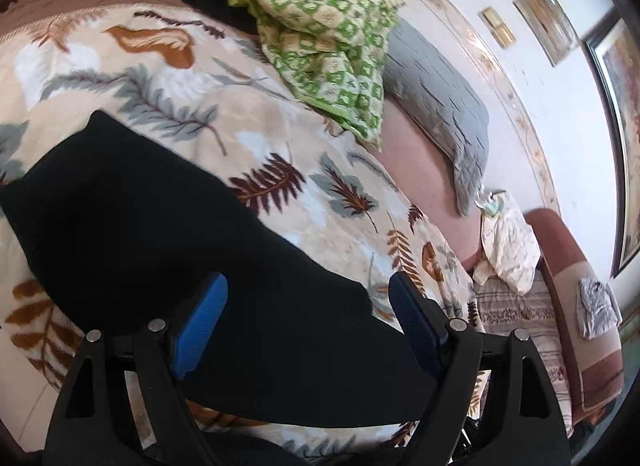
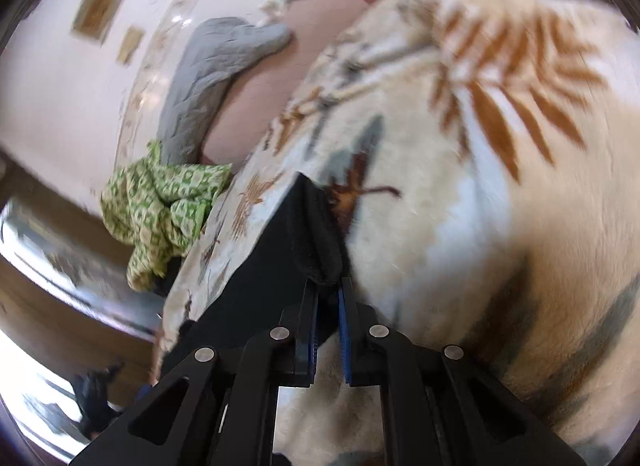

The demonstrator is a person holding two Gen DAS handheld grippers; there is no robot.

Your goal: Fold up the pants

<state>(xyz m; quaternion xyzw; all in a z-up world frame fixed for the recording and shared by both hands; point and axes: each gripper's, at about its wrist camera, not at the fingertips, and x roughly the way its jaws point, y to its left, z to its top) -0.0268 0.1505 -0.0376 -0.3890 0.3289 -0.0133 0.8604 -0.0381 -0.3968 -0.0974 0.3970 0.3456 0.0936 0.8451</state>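
Black pants (image 1: 160, 234) lie flat on leaf-print blanket (image 1: 168, 77), long axis running from lower right toward upper left in left view. Left tongs (image 1: 308, 298) spread wide, hanging above near end of cloth, pads not touching. Right tongs (image 2: 329, 298) clamped together on bunched black edge, lifted off blanket. Fabric dark, plain, soft, somewhat thick.

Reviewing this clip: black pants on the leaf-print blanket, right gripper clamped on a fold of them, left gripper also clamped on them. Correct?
Not quite. The left gripper is open, jaws wide apart over the black pants, as the left wrist view shows. The right gripper is indeed shut on them, over the leaf-print blanket.
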